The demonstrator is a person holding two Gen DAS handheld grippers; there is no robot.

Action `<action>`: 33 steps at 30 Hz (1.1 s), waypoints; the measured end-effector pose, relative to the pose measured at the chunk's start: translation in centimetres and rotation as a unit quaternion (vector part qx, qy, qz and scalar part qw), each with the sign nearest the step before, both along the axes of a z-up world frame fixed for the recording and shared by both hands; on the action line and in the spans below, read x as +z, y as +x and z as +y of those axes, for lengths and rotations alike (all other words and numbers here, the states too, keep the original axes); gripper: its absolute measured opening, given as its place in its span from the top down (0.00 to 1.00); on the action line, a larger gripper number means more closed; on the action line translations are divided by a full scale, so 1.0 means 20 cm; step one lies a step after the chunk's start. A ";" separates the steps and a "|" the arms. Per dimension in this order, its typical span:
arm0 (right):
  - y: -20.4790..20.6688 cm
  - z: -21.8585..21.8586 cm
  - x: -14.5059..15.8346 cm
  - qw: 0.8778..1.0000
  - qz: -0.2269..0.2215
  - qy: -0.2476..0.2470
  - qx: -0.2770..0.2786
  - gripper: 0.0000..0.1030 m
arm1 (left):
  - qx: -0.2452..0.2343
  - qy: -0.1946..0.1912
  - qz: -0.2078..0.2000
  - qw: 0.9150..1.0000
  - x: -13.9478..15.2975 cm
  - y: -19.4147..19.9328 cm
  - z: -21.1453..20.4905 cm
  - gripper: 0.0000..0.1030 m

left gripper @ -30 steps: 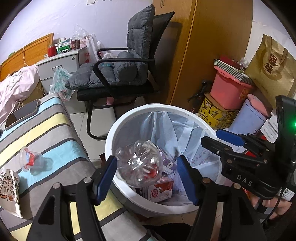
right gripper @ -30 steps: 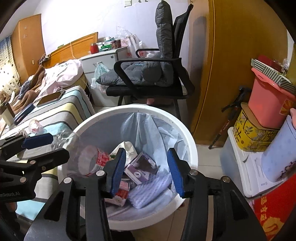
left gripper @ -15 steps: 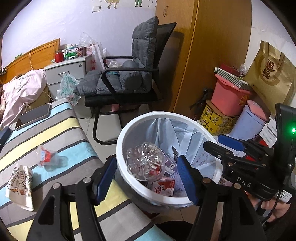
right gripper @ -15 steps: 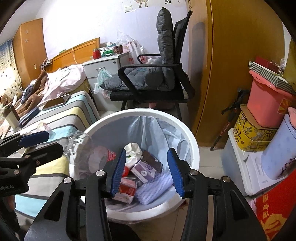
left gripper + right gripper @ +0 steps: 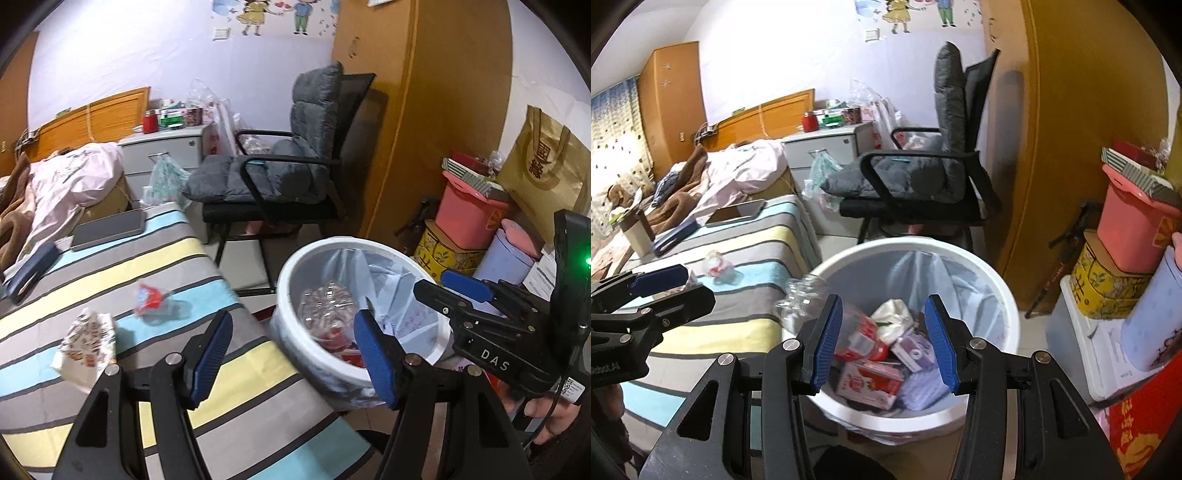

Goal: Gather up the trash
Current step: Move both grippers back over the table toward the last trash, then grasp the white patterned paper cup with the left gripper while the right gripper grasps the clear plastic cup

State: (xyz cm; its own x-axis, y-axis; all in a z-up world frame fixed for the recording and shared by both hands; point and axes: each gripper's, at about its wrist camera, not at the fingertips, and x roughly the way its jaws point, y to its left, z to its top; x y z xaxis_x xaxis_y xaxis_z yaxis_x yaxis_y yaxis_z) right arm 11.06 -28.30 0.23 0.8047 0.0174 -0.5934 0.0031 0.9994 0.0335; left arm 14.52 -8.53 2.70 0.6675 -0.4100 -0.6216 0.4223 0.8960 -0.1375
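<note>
The left tongs [image 5: 291, 354] hang apart and hold nothing, poised over the near corner of the striped tabletop [image 5: 155, 266] beside the white trash bin [image 5: 291, 266]. The right tongs [image 5: 882, 339] are likewise spread, empty, above the bin's near rim. A clear plastic bottle [image 5: 812, 306] lies tilted in the bin (its base pokes over the left rim), resting on a red-and-white carton [image 5: 871, 384], a purple box [image 5: 912, 350] and crumpled white paper [image 5: 892, 319]. On the tabletop, well left of the bin, lie a small clear cup with a red label [image 5: 149, 297] and, nearer, a crumpled printed paper wrapper [image 5: 88, 343]. Farther along the tabletop lie a dark phone [image 5: 109, 229] and a dark blue case [image 5: 31, 262]. A black chair with a grey cushion [image 5: 280, 177] stands beyond the bin.
</note>
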 end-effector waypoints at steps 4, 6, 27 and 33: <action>0.00 0.07 0.01 1.000 -0.008 0.003 0.018 0.53 | 0.018 -0.002 -0.003 1.000 0.00 -0.02 0.11 0.31; 0.01 0.10 0.01 1.000 -0.010 0.003 0.027 0.53 | 0.030 0.002 -0.004 1.000 0.00 -0.03 0.16 0.31; 0.19 0.50 -0.02 0.993 0.002 -0.015 0.119 0.45 | 0.152 0.020 0.010 0.988 -0.09 0.03 0.74 0.26; 0.26 0.60 -0.06 0.990 0.018 -0.021 0.138 0.45 | 0.176 0.029 0.035 0.983 -0.18 0.11 0.89 0.26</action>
